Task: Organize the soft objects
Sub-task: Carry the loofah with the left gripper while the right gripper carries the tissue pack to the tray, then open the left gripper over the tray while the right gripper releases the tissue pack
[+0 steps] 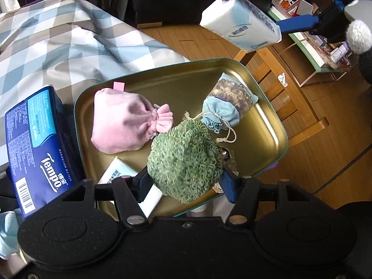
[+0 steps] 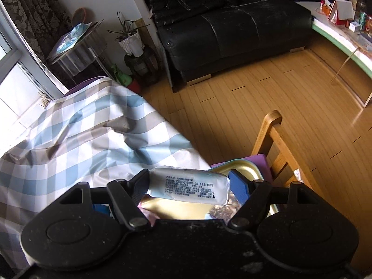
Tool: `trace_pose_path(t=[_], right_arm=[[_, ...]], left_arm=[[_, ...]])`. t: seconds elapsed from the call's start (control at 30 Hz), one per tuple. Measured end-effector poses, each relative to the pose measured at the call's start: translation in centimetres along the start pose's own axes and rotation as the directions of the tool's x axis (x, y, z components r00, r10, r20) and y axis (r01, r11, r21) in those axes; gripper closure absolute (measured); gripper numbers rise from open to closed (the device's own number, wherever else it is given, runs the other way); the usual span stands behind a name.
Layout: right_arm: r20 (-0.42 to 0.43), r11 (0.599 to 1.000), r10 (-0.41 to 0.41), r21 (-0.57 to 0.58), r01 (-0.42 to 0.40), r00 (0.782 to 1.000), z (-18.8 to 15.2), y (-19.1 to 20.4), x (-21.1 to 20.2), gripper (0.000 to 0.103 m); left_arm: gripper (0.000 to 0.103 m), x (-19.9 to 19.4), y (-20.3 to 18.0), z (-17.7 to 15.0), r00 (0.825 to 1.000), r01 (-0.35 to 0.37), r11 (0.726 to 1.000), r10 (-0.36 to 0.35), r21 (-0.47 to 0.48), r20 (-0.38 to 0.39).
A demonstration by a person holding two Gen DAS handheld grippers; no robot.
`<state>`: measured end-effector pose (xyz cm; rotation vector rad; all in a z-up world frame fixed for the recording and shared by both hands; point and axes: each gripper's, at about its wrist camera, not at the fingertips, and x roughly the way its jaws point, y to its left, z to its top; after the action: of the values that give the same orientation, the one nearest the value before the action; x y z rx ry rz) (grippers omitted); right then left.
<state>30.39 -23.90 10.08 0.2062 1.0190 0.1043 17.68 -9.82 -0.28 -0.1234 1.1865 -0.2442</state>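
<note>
A fuzzy green curly ball (image 1: pixel 186 158) sits between the fingers of my left gripper (image 1: pixel 187 183), whose pads press its sides just above a gold metal tray (image 1: pixel 255 139). In the tray lie a pink drawstring pouch (image 1: pixel 121 123), a blue sachet bag (image 1: pixel 230 102) with a patterned middle, and a small white tissue pack (image 1: pixel 121 172). My right gripper (image 2: pixel 189 186) is shut on another white tissue pack (image 2: pixel 188 186). From the left wrist view that pack (image 1: pixel 241 23) hangs high beyond the tray's far edge.
A blue Tempo tissue pack (image 1: pixel 39 148) lies left of the tray on the checked cloth (image 1: pixel 58 46). A wooden chair (image 2: pixel 272 134) stands right of the tray over the wood floor. A black sofa (image 2: pixel 232 28) is behind. A cluttered table (image 1: pixel 309 46) stands at right.
</note>
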Motion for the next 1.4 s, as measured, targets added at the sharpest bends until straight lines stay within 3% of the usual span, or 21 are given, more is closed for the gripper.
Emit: trace_pose_path(t=[0.17,0.67,0.9,1.4], right_arm=[[-0.008,0.998,-0.020,-0.051,0.020,1.000,-0.3,0.6,0.3,0.029],[-0.015,0.996,-0.027,-0.086,0.025,1.000,-0.4,1.9,0.9,0.022],[-0.017,0.995,-0.026,-0.093,0.024,1.000,-0.5,2.2,1.0,0.022],[-0.026,0.992,-0.028,-0.122,0.024,0.999,-0.7,3.1,1.3,0.021]], left_arm=[[0.035,0.5,-0.2,-0.1,1.000,-0.023,1.000,0.023,0.011,0.001],[0.033,0.5,0.9,-0.5,1.000,-0.013,1.000,0.012,-0.016,-0.016],[0.028,0.4,1.1,-0.7,1.000,-0.006,1.000,0.006,-0.015,-0.018],[0.028,-0.3,1.7,-1.1,1.000,-0.014,1.000,0.013,-0.018,-0.020]])
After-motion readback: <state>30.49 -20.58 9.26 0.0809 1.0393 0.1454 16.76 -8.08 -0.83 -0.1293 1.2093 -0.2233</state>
